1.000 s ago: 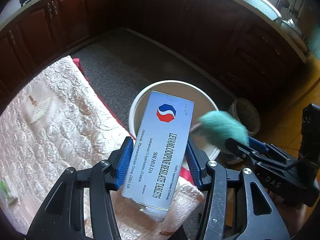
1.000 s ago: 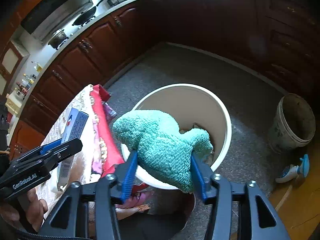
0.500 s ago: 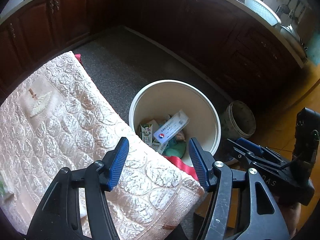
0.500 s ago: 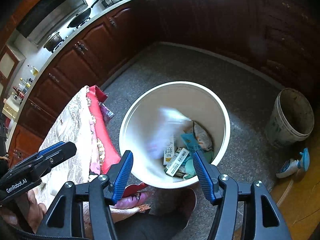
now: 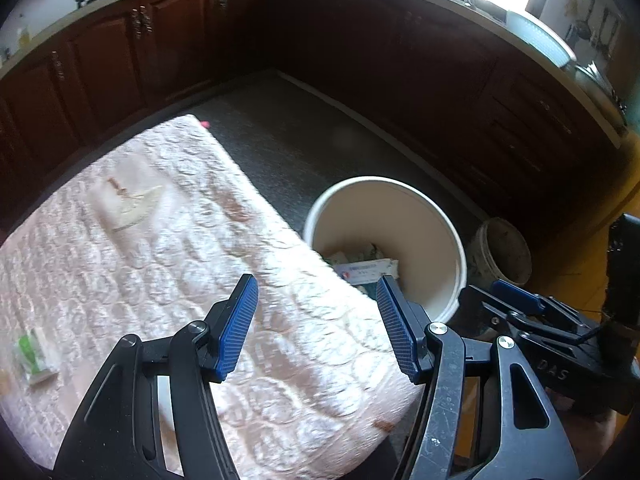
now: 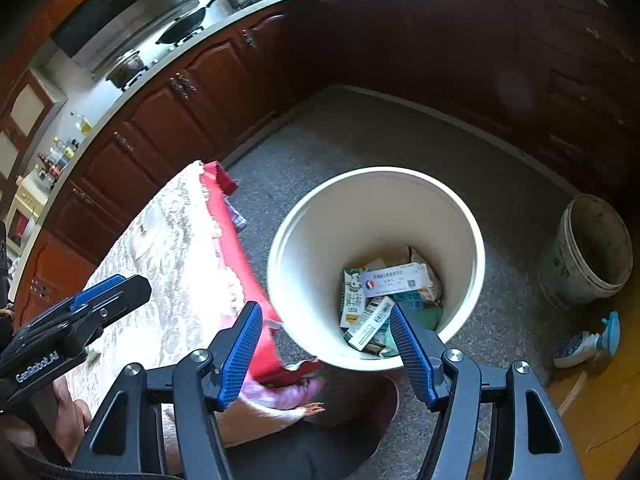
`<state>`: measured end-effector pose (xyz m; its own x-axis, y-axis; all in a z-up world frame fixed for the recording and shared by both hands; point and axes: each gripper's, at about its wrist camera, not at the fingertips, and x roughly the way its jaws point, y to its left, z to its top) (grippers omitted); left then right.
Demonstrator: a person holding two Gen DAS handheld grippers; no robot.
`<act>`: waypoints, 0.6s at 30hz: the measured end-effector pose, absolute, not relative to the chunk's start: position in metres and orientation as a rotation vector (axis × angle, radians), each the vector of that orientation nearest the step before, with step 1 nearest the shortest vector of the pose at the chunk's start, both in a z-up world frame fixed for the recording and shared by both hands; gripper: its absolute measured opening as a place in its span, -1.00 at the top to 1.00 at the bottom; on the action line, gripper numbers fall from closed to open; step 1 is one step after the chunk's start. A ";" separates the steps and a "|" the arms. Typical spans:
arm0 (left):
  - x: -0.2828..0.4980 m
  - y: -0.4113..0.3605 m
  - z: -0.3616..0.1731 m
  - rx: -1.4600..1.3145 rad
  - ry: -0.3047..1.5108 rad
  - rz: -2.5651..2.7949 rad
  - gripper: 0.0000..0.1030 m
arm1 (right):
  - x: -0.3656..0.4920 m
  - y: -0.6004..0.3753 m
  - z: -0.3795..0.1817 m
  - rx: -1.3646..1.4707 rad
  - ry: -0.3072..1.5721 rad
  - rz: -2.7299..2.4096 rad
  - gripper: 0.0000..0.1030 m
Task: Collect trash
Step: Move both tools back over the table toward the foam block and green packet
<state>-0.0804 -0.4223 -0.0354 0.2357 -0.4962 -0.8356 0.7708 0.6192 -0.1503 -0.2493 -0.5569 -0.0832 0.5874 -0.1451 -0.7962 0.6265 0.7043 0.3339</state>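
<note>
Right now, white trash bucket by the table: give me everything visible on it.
The white bucket stands upright on the speckled floor, close beside the cloth-covered table. It looks like smooth plastic: round, lidless, cream inside. Its bottom holds trash: a white medicine box, cartons and something teal. Neither claw touches it.

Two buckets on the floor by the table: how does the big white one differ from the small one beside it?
The white bucket is larger and clean cream inside; the small bucket is grimy and dark inside.
The white bucket holds trash, including a medicine box; nothing shows inside the small bucket.
The white bucket stands against the table's cloth; the small bucket stands apart, near a spray bottle.
Both stand upright and open-topped on the floor.
</note>
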 end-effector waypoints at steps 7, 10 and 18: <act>-0.064 -0.394 -0.030 0.290 0.990 -0.834 -0.17 | -0.234 -0.533 -0.066 0.581 0.811 -0.457 -0.33; -0.059 -0.379 -0.028 0.274 0.987 -0.812 -0.17 | -0.226 -0.521 -0.061 0.549 0.816 -0.442 -0.34; -0.040 -0.339 -0.029 0.235 0.984 -0.741 -0.17 | -0.208 -0.495 -0.052 0.493 0.817 -0.409 -0.34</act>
<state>-0.0404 -0.3395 -0.0287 0.3360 -0.4605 -0.8216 0.6626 0.7355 -0.1412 -0.2082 -0.4954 -0.0522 0.6186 -0.1556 -0.7701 0.5236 0.8125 0.2564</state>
